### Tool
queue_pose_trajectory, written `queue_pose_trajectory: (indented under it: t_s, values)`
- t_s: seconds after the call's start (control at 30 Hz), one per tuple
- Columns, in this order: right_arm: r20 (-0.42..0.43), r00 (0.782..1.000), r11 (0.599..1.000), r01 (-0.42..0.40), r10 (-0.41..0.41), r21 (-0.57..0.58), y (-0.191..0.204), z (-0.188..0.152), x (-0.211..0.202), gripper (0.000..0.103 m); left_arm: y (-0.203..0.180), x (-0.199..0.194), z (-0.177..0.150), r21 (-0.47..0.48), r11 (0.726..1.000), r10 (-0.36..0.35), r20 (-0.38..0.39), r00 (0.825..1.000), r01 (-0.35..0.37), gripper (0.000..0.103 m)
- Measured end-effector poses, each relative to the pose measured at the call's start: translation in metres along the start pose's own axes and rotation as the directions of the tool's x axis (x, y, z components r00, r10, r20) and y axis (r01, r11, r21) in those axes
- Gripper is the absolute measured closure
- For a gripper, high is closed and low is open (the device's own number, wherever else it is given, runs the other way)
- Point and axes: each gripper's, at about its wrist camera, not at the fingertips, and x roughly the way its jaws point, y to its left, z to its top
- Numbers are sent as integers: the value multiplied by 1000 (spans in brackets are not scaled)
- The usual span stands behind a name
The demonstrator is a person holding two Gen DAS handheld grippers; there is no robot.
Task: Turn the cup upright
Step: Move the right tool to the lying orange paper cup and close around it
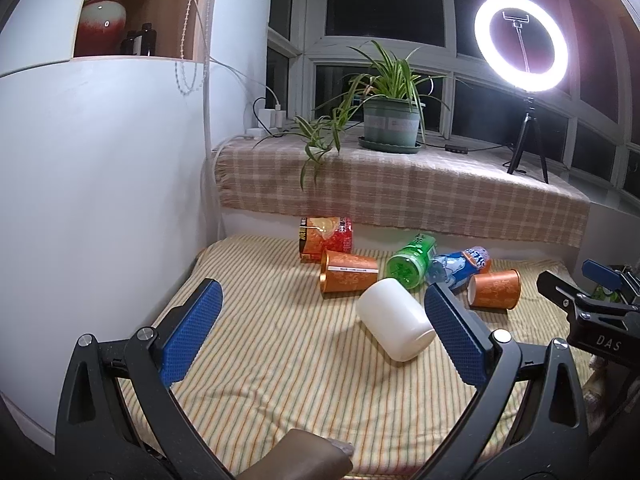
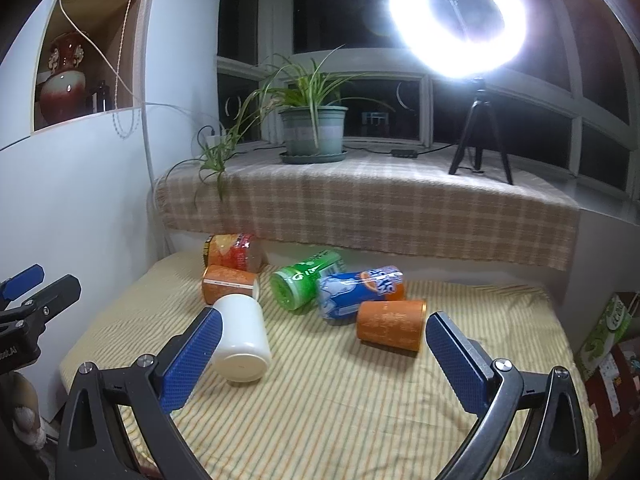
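Approach step: both the left tongs [image 1: 322, 312] and right tongs [image 2: 322, 338] are released. The white cup [image 1: 394, 318] lies sideways, just beside the orange cup [image 1: 348, 276]. Next move likely requires straddling it and clamping.

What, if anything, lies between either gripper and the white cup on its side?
Nothing visible does. The white cup lies on the striped cloth, nearest of the tipped items. The left gripper and right gripper are both open, with only bare cloth before it. The orange cups and cans lie behind.
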Motion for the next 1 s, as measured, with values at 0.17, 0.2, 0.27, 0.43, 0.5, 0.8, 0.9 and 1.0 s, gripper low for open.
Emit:
queue_pose_trajectory:
  t_s: [0.17, 0.2, 0.27, 0.43, 0.5, 0.8, 0.9, 1.0]
  values:
    - [-9, 999, 999, -37, 37, -16, 6, 6, 14, 0, 9, 4, -1, -10, 1000, 14, -10, 1000, -14, 0]
    - [-12, 999, 999, -46, 46, -23, 8, 8, 18, 0, 11, 5, -2, -13, 1000, 15, -14, 1000, -16, 0]
    - [-26, 996, 995, -83, 82, -48, 12, 13, 27, 0, 15, 6, -2, -16, 1000, 19, -18, 1000, -20, 0]
    - [-63, 987, 980, -154, 147, -128, 28, 25, 52, 0, 30, 10, -6, -28, 999, 30, -46, 998, -31, 0]
    - [-105, 977, 964, -203, 187, -171, 37, 31, 68, 0, 37, 12, -9, -26, 999, 38, -58, 998, -40, 0]
    - [-296, 927, 859, -338, 231, -385, 85, 43, 137, 0, 70, 6, -24, -17, 993, 111, -92, 990, -113, 0]
    - [-365, 904, 819, -376, 222, -433, 103, 45, 161, 0, 81, 2, -27, -23, 991, 127, -97, 987, -129, 0]
    - [-434, 876, 777, -418, 208, -470, 120, 43, 183, 0, 89, -5, -29, -29, 990, 137, -100, 985, -141, 0]
